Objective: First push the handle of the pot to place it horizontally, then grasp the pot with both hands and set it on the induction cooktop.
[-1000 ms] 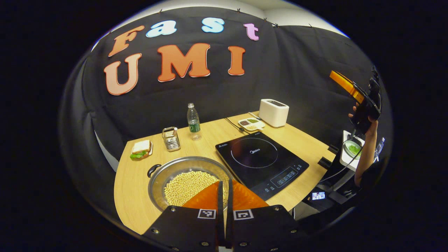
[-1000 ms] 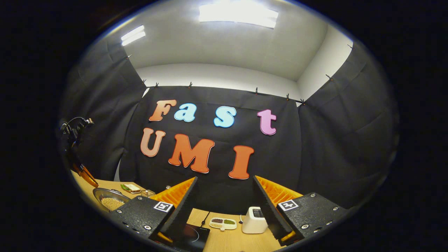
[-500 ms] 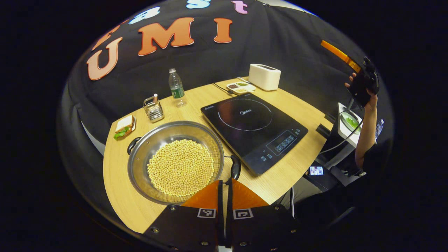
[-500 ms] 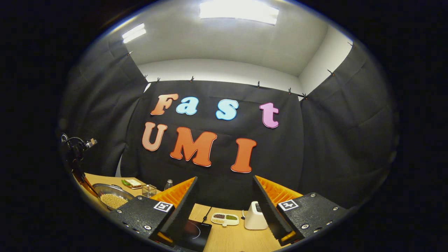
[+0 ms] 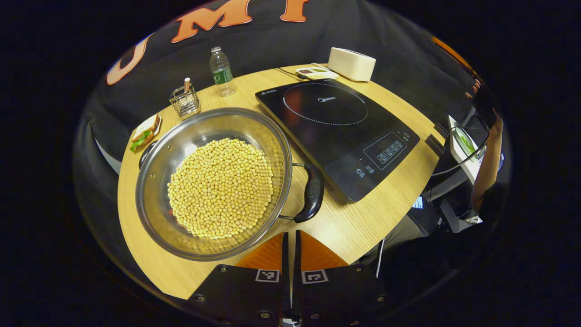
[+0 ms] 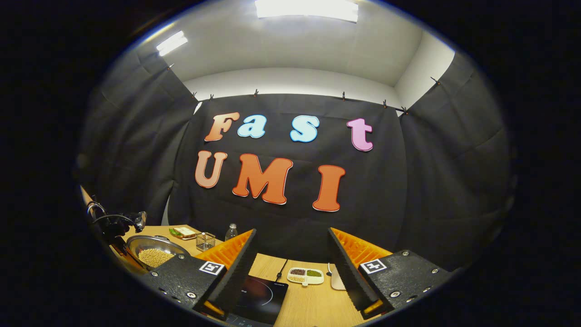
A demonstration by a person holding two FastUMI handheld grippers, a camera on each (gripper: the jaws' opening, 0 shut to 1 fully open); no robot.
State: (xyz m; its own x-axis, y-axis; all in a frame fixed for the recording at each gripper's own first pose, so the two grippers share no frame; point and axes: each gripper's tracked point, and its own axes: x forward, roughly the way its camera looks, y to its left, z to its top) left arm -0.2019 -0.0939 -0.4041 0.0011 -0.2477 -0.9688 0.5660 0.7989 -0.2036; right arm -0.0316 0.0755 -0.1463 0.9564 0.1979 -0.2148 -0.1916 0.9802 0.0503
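Left gripper view: the left gripper [image 5: 290, 240], fingers pressed together, has descended toward the pot [image 5: 213, 181] of soybeans [image 5: 221, 188], now just short of its near handle [image 5: 311, 193]; the push is imminent. The handle-to-handle axis runs diagonally, beside the induction cooktop [image 5: 338, 131].

Right gripper view: the right gripper [image 6: 290, 259], spread, stays raised.

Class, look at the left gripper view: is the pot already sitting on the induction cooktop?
No: the pot of beans rests on the wooden table beside the induction cooktop, whose glass surface is bare.
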